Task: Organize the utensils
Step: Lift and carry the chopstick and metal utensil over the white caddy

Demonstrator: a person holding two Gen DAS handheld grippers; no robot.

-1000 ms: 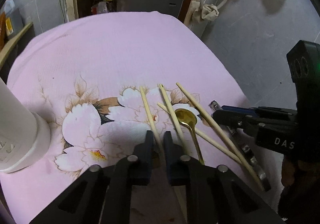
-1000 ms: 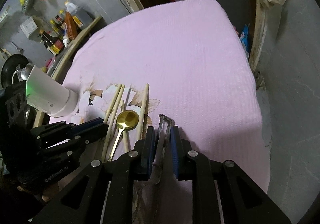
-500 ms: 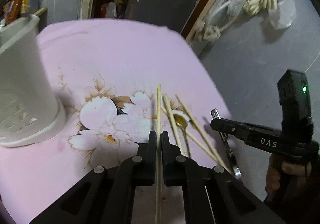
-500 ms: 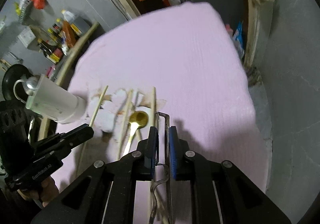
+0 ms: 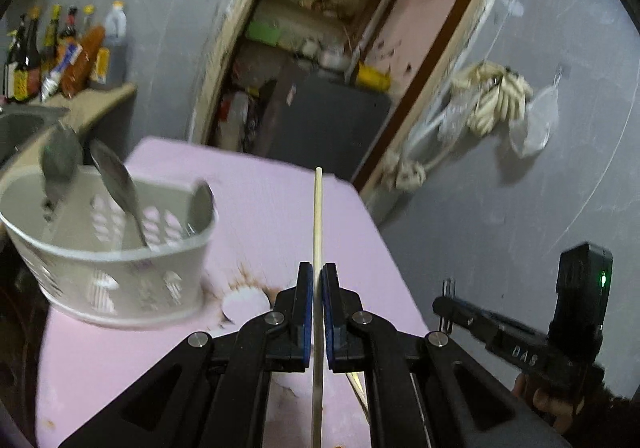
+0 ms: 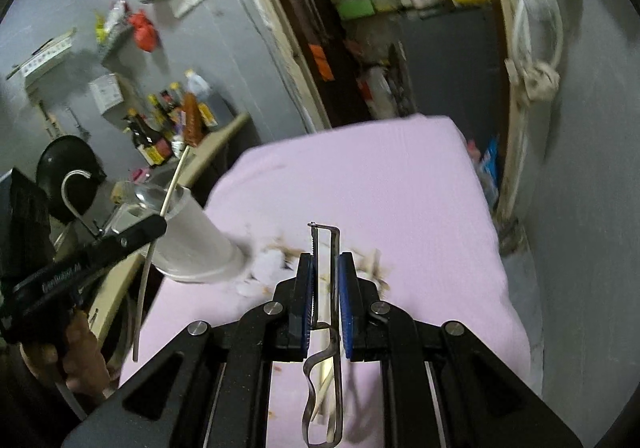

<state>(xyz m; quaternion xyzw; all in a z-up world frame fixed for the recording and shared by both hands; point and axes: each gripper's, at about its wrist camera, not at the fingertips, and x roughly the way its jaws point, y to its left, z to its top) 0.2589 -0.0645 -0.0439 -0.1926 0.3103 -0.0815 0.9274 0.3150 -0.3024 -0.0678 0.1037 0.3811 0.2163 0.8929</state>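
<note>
My left gripper [image 5: 317,280] is shut on a pale wooden chopstick [image 5: 318,224], which runs straight ahead, lifted above the pink cloth [image 5: 264,200]. To its left stands the white slotted utensil holder [image 5: 120,268] with two metal spoons [image 5: 116,184] in it. My right gripper [image 6: 325,268] is shut on a metal peeler [image 6: 325,248], held off the cloth. In the right wrist view the left gripper [image 6: 154,226] with its chopstick [image 6: 173,186] is in front of the holder [image 6: 196,244]. In the left wrist view the right gripper [image 5: 446,302] is at lower right. Other chopsticks [image 6: 372,260] lie on the cloth below.
A counter with sauce bottles [image 5: 60,52] and a sink [image 5: 24,124] lies beyond the holder on the left. A doorway with cluttered shelves [image 5: 320,48] is behind the table. The cloth's far edge [image 6: 400,124] and right edge drop to a grey floor.
Both grippers have risen off the cloth, the left with a chopstick it closed on, the right with the peeler. The left view has swung left, bringing the holder and its spoons close.
</note>
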